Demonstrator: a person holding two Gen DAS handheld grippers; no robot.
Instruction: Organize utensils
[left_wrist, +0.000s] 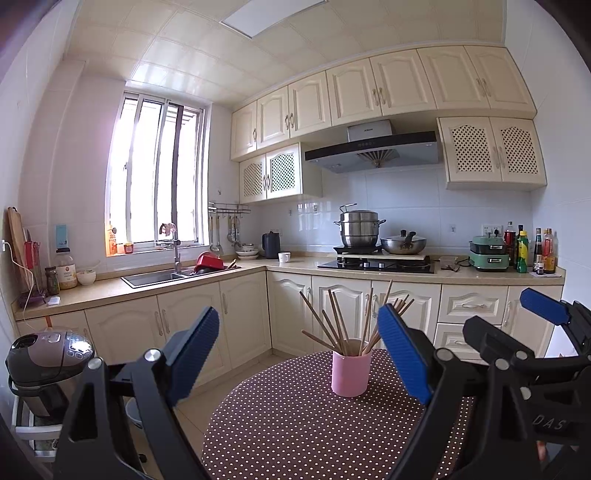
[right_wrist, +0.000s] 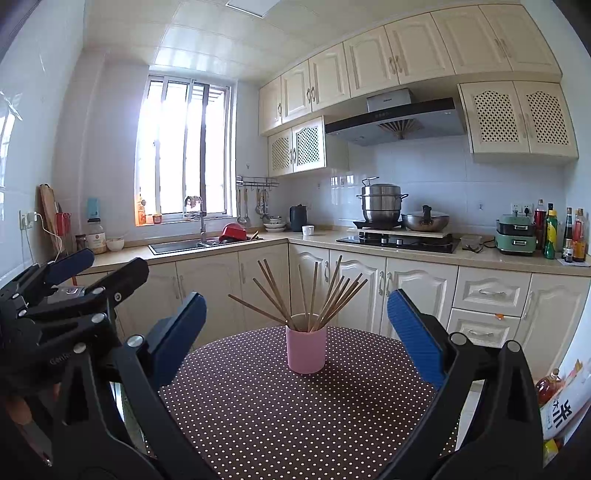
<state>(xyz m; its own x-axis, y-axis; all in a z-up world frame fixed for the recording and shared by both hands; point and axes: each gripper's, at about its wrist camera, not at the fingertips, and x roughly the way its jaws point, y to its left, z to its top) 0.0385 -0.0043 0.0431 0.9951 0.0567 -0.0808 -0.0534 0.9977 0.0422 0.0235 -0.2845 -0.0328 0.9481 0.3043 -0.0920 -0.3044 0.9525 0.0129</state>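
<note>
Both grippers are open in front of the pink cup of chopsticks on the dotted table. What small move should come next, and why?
Probably ease the right gripper forward toward the fanned chopsticks above the pink cup. Both grippers are open and empty, short of the cup, and the sticks splay unevenly, so gathering them looks like the first step; the left gripper could steady the cup.

You get bright daylight in both views, pouring through the window (left_wrist: 157, 173), which blows out to pure white with no detail behind its bars. A pinkish flare bleeds onto the wall left of that window in the left wrist view. The ceiling panel (left_wrist: 273, 14) above it reads as a flat pale patch. Tiles right of the window carry small glossy reflections. Fisheye bending curves the upper cabinets (right_wrist: 406, 59) into an arc, and dark vignette fills the corners. Your focus stays fairly sharp mid-frame; the near black tool frames at the bottom look soft and underexposed
</note>
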